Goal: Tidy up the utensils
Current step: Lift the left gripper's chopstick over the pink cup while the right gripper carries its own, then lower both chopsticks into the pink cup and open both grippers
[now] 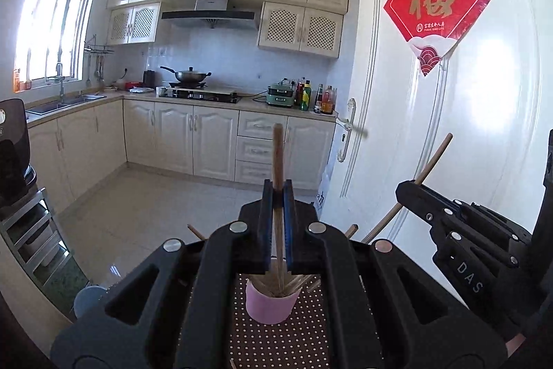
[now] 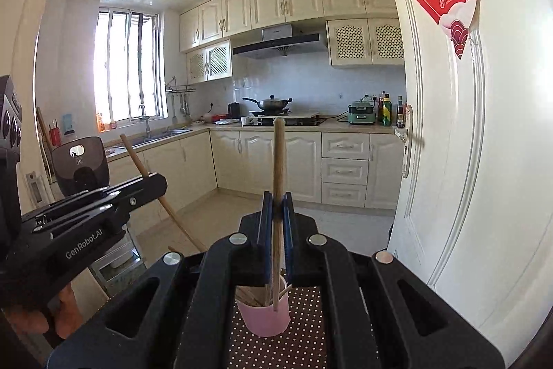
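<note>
Pink cup (image 1: 271,303) of wooden chopsticks (image 2: 257,295) — dotted cloth (image 2: 297,327) beneath.

A pink cup (image 2: 264,317) stands upright on a brown white-dotted mat (image 2: 297,341), holding a bundle of wooden chopsticks (image 2: 250,296). One wooden chopstick (image 2: 278,182) is raised near vertical above the cup; another chopstick (image 1: 278,168) also stands near upright over it.
</note>
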`<state>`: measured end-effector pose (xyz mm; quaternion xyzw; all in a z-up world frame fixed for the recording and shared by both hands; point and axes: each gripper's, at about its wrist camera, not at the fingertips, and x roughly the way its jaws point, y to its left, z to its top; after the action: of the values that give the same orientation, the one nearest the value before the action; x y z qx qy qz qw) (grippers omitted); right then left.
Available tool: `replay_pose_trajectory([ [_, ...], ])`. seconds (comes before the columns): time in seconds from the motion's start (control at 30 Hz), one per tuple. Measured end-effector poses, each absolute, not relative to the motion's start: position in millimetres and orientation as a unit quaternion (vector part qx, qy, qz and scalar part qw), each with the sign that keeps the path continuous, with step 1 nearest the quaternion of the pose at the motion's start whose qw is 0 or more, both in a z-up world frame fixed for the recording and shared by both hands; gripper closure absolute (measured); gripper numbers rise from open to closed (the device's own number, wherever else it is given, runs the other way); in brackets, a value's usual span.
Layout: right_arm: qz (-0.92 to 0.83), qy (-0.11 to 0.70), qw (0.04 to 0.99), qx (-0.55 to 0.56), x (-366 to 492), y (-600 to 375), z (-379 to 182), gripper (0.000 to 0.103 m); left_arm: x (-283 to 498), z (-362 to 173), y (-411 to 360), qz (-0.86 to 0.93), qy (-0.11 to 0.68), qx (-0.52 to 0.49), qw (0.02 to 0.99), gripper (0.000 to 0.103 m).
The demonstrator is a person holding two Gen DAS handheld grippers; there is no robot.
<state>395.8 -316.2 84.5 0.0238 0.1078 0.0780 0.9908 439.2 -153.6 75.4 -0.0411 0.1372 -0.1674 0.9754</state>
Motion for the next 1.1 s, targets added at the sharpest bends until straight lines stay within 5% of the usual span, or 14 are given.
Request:
replay_pose_trajectory([
  [1.1,0.088,0.151,0.984,0.044,430,-309,58,0.099,469,26,-177,-0.176,0.203,0.028,0.963,0.096],
])
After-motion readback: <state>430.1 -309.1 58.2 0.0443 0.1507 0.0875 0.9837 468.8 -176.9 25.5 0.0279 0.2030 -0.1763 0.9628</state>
